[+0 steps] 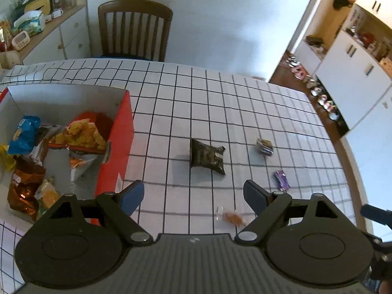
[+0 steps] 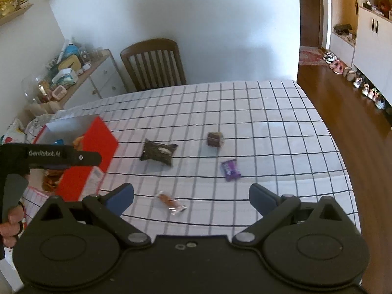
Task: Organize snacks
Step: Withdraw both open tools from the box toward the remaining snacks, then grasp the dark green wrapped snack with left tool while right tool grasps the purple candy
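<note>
Left gripper (image 1: 193, 196) spread wide, nothing between the blue pads, nothing held. Beyond the fingertips, roughly centred between them: dark crinkled packet (image 1: 207, 156) flat on the checked tablecloth (image 1: 245, 103). Just below and inside the right finger: small clear-wrapped orange snack (image 1: 232, 217), blurred. Beyond the right finger: purple wrapper (image 1: 281, 179), and farther out a small crumpled brownish packet (image 1: 264, 147). Off the left finger, close beside it: red box (image 1: 117, 156), open at the top, already holding several bags (a blue one, an orange chip bag, a brown foil one among them).

Right gripper (image 2: 191, 197) likewise wide open and empty. Between its fingers, nearer the left one: the clear-wrapped orange snack (image 2: 170, 202) on the cloth. Ahead of the fingertips: the purple wrapper (image 2: 230, 170), the dark packet (image 2: 158, 154), the small brownish packet (image 2: 215, 139), all apart from one another. Left of the left finger: the red box (image 2: 90, 156), with the other gripper's black body and a hand (image 2: 11, 223) on its handle in front of it.

Wooden chair (image 2: 153, 65) at the table's far edge.
</note>
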